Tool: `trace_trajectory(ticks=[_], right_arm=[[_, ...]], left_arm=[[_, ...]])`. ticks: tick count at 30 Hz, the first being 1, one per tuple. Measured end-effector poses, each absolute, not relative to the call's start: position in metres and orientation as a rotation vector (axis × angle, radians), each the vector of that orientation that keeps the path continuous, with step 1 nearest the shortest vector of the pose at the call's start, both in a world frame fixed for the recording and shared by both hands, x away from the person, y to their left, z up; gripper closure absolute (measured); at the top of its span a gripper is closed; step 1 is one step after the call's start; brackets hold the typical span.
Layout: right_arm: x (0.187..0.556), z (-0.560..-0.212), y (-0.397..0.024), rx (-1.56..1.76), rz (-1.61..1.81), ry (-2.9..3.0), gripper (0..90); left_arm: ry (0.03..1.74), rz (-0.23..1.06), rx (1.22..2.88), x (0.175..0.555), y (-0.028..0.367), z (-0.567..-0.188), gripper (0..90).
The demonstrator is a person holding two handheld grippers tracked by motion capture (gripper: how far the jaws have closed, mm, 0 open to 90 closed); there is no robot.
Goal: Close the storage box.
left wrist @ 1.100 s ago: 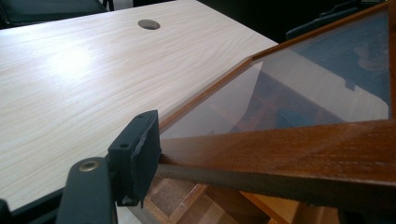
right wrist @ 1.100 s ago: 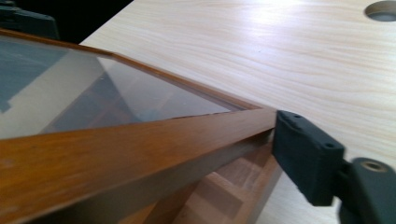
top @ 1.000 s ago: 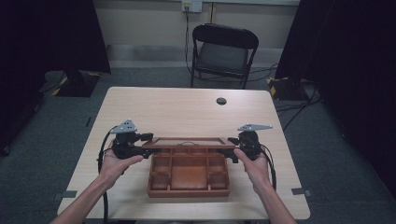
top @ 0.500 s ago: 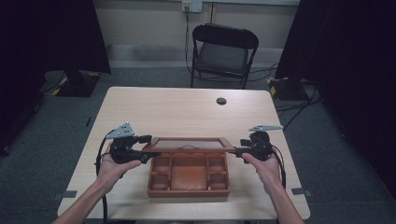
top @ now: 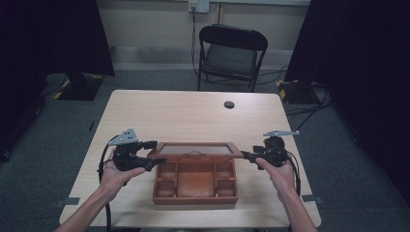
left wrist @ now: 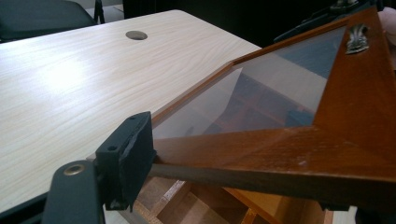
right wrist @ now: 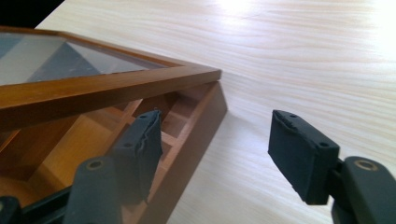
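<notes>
At the bottom centre of the high view, the open wooden box [top: 195, 186] sits on the worktop [top: 193, 116], its glass lid [top: 196, 150] raised at the back edge. The left gripper [top: 151, 154], lower left, has a finger against the lid's corner; whether it clamps, I cannot tell. The right gripper [top: 245, 155], lower right, stands released beside the lid, its fingers [right wrist: 299, 154] having just narrowed on nothing. With one corner supported, the lid may twist or fall shut.
</notes>
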State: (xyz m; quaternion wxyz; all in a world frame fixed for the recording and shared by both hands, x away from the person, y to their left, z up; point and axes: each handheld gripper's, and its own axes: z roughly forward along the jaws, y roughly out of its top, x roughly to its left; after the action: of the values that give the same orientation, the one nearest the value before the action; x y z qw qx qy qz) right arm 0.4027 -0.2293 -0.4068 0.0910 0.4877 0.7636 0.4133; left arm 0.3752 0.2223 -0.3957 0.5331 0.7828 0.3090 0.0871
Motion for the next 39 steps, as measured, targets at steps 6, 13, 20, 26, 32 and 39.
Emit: trace_trajectory(ticks=[6,13,20,26,32,39], right_arm=[[0.405,-0.398,-0.232,1.437,1.258,2.233,36.1],[0.411,-0.383,-0.225,1.408,1.327,2.21,38.5],[0.412,-0.362,-0.205,1.272,1.391,2.238,44.4],[0.412,-0.344,-0.186,1.151,1.488,2.314,47.6],[0.403,-0.326,-0.155,0.981,1.53,2.463,54.0],[0.395,-0.312,-0.131,0.806,1.601,2.591,63.7]], left_arm=[[0.728,0.218,1.869,0.374,0.222,-0.397,24.7],[0.726,0.224,1.873,0.373,0.222,-0.397,24.3],[0.725,0.233,1.878,0.372,0.222,-0.397,24.3],[0.72,0.246,1.881,0.371,0.222,-0.399,23.9],[0.715,0.266,1.881,0.368,0.222,-0.401,22.5],[0.715,0.275,1.879,0.366,0.221,-0.403,22.2]])
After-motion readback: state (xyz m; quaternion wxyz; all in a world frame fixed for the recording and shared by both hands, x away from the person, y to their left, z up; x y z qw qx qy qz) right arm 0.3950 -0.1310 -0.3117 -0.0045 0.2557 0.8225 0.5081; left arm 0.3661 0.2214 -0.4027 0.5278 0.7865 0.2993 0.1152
